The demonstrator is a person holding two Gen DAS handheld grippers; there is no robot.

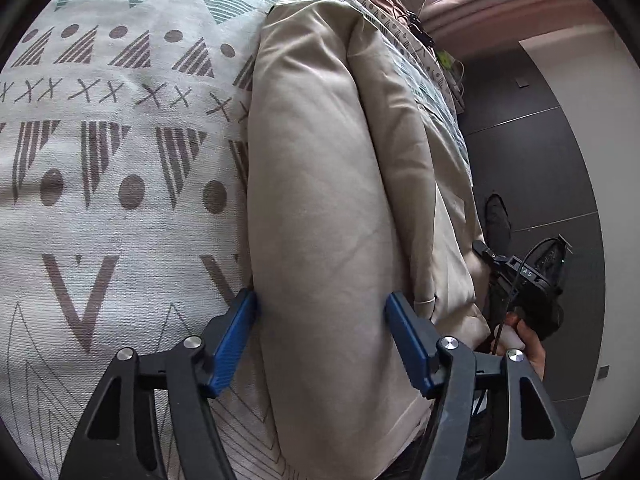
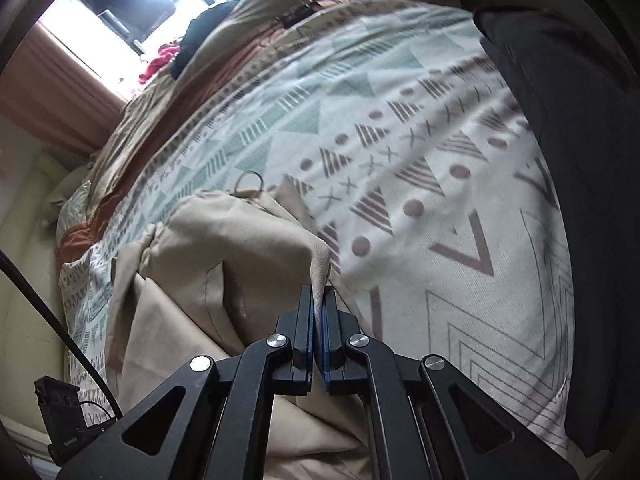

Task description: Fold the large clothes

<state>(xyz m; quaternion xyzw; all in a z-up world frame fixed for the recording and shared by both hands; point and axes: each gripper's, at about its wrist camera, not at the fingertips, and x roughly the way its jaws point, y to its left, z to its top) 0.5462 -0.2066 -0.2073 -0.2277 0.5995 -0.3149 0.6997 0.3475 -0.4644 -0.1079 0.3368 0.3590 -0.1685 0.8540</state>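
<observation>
Patterned bedspread [image 2: 420, 168], beige garment [image 2: 240, 240], no legible writing

My right tongs [image 2: 319, 300] hide the pinched corner of the beige garment [image 2: 240, 240]; its lower end runs off the frame. The bedspread [image 2: 400, 160] is smeared with blur. The heap by the window [image 2: 192, 44] I can't identify.

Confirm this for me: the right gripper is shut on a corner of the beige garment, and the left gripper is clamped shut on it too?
Half right. The right gripper is shut on a corner of the beige garment. The left gripper is not clamped: the left wrist view shows its fingers standing apart, straddling a thick fold of the garment.
</observation>
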